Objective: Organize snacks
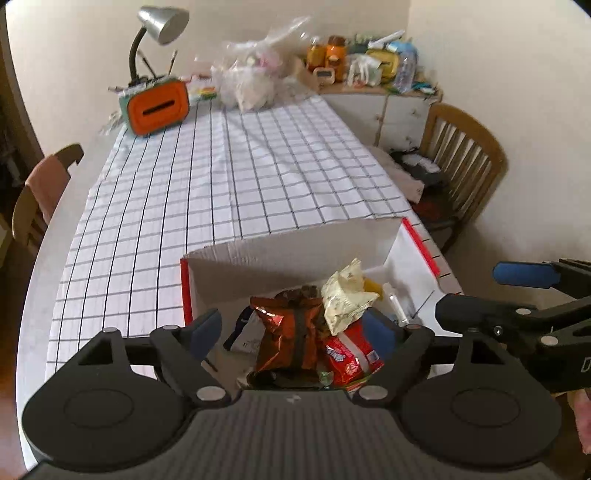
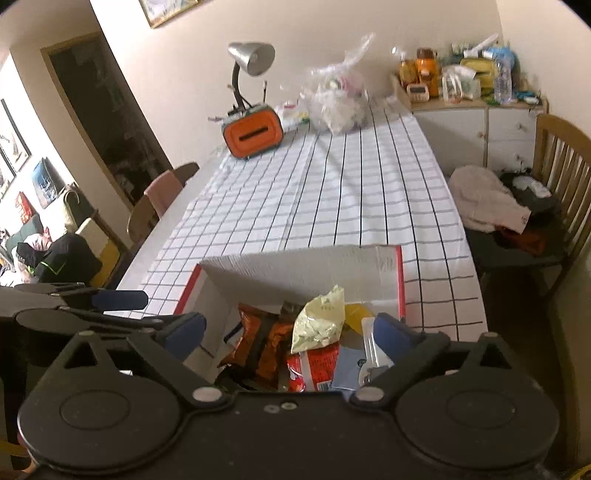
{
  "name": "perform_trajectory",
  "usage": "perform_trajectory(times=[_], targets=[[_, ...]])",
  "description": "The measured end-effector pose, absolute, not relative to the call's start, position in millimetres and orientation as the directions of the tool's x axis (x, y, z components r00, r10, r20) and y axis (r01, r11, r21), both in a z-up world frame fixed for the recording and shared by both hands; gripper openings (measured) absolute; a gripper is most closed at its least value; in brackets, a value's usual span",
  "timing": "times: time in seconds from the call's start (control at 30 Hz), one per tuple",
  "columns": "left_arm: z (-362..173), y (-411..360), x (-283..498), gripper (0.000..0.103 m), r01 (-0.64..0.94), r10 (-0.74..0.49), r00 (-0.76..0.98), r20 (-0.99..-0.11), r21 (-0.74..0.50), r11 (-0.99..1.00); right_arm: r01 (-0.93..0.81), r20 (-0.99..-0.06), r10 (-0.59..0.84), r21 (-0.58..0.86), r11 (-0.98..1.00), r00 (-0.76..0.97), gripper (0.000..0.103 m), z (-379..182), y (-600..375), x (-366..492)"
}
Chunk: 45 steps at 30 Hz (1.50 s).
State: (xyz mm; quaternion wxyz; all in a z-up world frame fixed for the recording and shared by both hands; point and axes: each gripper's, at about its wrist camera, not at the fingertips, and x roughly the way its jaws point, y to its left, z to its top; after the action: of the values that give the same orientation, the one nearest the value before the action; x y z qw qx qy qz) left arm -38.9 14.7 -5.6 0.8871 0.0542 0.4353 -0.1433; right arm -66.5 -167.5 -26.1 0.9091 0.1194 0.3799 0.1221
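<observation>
White cardboard box (image 1: 295,254) with red edges sits at the near end of the checked tablecloth (image 1: 229,177); all places below are given from this box.

Inside the box: a heap of snack packets. Orange-brown foil packet (image 1: 282,339) lies toward the near wall, red packet (image 1: 352,354) just beside it, pale yellow-green packet (image 1: 347,299) on top of both, tilted. A blue packet (image 2: 349,365) lies at the near right corner.

Left gripper (image 1: 295,328) hovers over the box's near edge, jaws spread wide, nothing between the pads. Right gripper (image 2: 291,332) hovers over the same edge, jaws likewise wide apart and empty.

Far beyond the box: orange tissue holder (image 1: 159,107), silver desk lamp (image 1: 162,22), clear plastic bag (image 1: 255,74). Wooden chair (image 1: 465,155) stands to the right of the box.
</observation>
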Motion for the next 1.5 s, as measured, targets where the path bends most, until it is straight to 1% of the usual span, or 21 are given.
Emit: perform_trajectory(times=[0.17,0.27,0.3,0.33,0.5,0.87,1.0,1.13,1.5], targets=[[0.8,19.1,-52.3,0.085,0.323,-0.237,0.611,-0.755,-0.036,0.946,-0.111,-0.621,0.280,0.296,0.949,0.732,0.103,-21.0,-163.3,-81.3],[1.3,22.7,-60.4,0.091,0.332,-0.255,0.620,-0.742,-0.047,0.942,-0.092,-0.607,0.251,0.281,0.955,0.754,0.103,-19.5,-159.6,-90.5],[1.1,23.8,-62.8,0.096,0.331,-0.257,0.623,-0.739,-0.049,0.942,-0.089,-0.604,0.245,0.276,0.957,0.759,0.103,-19.2,-158.5,-93.3],[0.7,25.2,-65.4,0.097,0.324,-0.256,0.626,-0.737,-0.053,0.944,-0.086,-0.600,0.241,0.275,0.958,0.763,0.103,-18.7,-157.0,-95.8],[-2.9,31.6,-70.9,0.097,0.310,-0.262,0.612,-0.746,-0.078,0.948,-0.070,-0.602,0.226,0.271,0.960,0.766,0.103,-18.5,-151.3,-104.2],[-9.4,42.3,-79.0,0.097,0.277,-0.247,0.590,-0.768,-0.095,0.956,-0.059,-0.617,0.224,0.277,0.959,0.754,0.103,-21.4,-139.1,-113.0],[-10.1,42.0,-81.4,0.097,0.280,-0.255,0.584,-0.770,-0.104,0.954,-0.064,-0.611,0.213,0.256,0.964,0.762,0.103,-19.4,-136.4,-116.6],[-8.1,40.2,-83.8,0.097,0.285,-0.250,0.589,-0.768,-0.092,0.954,-0.046,-0.618,0.188,0.239,0.970,0.763,0.103,-20.0,-136.7,-118.8],[-6.5,38.7,-85.0,0.097,0.273,-0.229,0.592,-0.773,-0.075,0.959,-0.038,-0.623,0.185,0.241,0.970,0.760,0.103,-21.2,-137.3,-119.9]])
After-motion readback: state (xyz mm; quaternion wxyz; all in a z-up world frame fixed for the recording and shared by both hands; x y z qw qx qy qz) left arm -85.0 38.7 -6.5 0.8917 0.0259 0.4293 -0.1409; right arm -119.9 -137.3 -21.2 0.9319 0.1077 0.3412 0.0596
